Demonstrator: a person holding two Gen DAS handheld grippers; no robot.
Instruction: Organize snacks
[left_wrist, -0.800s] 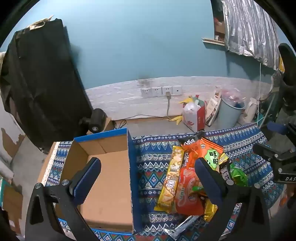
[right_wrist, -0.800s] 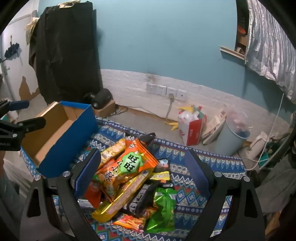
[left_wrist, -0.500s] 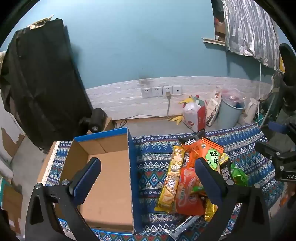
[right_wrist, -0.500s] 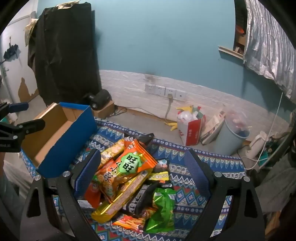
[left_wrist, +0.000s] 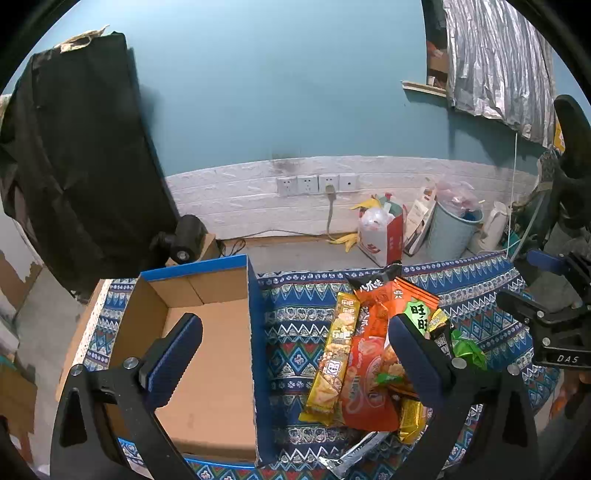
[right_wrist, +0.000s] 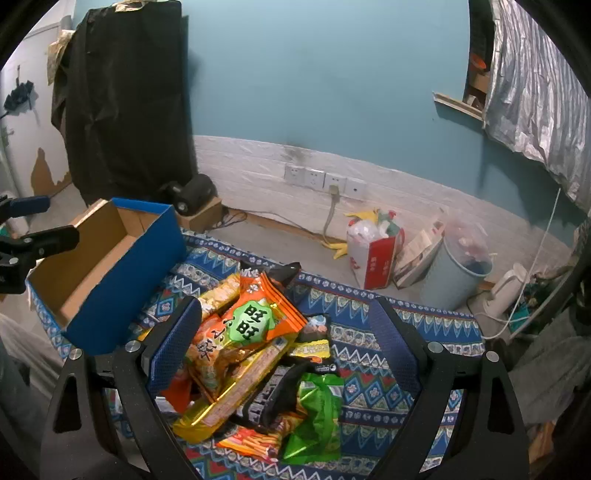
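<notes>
A pile of snack packets lies on a blue patterned cloth (left_wrist: 299, 328): an orange bag with a green label (right_wrist: 255, 325), a long yellow packet (left_wrist: 334, 354), a green packet (right_wrist: 317, 417) and a black one (right_wrist: 288, 387). An empty cardboard box with blue sides (left_wrist: 207, 354) stands left of the pile; it also shows in the right wrist view (right_wrist: 122, 280). My left gripper (left_wrist: 295, 350) is open and empty, above the box's right wall. My right gripper (right_wrist: 284, 339) is open and empty, above the pile.
Beyond the cloth is bare floor with a red and white bag of rubbish (right_wrist: 376, 251), a light blue bin (right_wrist: 458, 269) and a white kettle (right_wrist: 506, 288). A black covered object (left_wrist: 74, 155) and a small black device (left_wrist: 184, 240) stand at the wall behind the box.
The right gripper has drifted slightly forward over the pile. The left gripper has hardly moved. Both stay open.
</notes>
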